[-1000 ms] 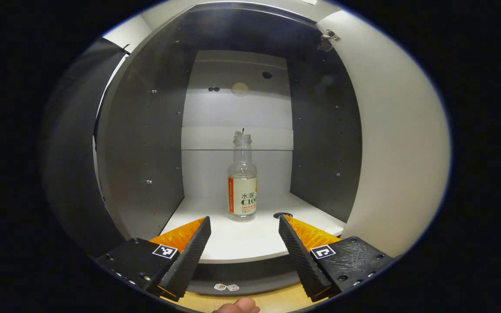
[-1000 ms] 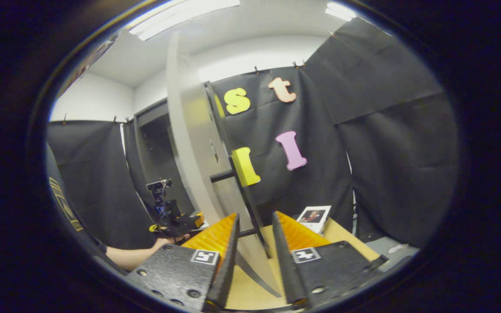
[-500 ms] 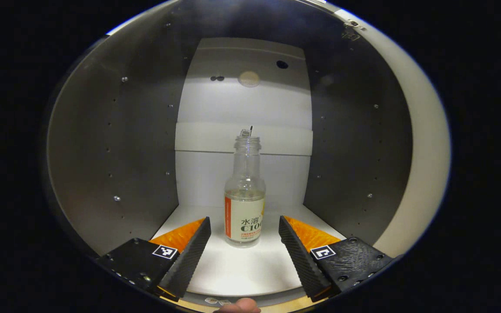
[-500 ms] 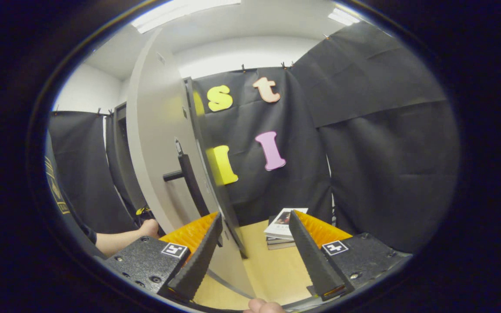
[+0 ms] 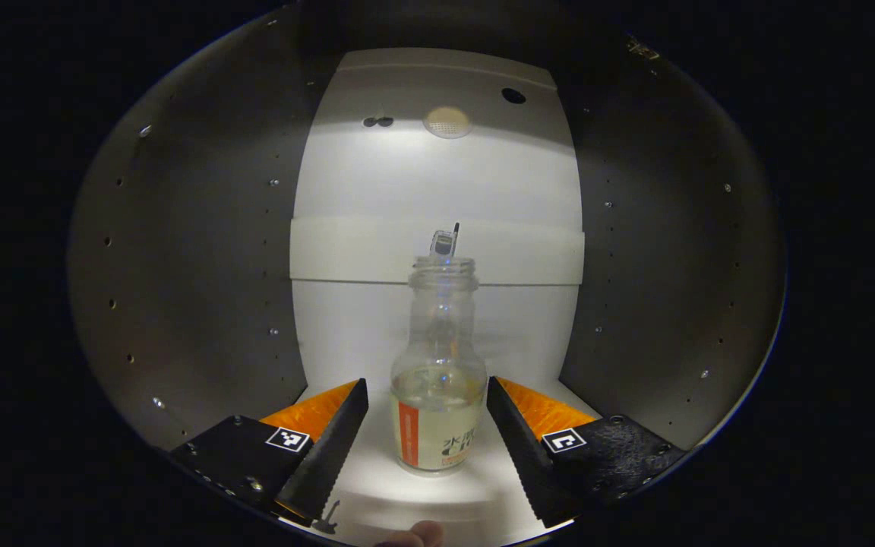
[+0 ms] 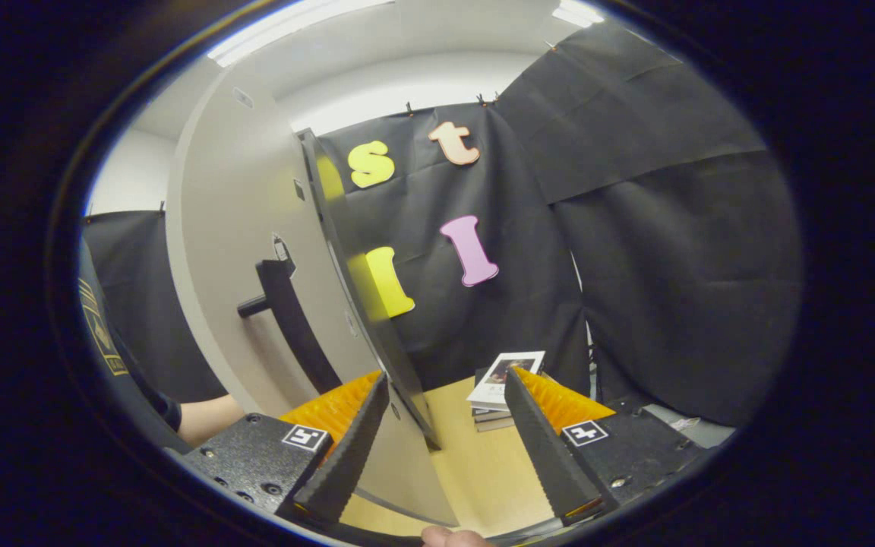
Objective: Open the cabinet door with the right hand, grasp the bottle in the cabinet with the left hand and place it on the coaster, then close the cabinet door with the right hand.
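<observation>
Black cloth wall (image 6: 658, 251), white ceiling (image 6: 437, 38), stacked books (image 6: 502, 384) on wooden tabletop (image 6: 483, 471).

Open cabinet, bottle inside
Clear uncapped bottle (image 5: 437, 380) with an orange-and-white label stands upright on the white cabinet floor (image 5: 437, 494); grey cabinet door (image 6: 255, 251) swung open.

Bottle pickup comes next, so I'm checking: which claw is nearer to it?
Left. The left claw is open around the bottle; the right claw is open by the door.
</observation>
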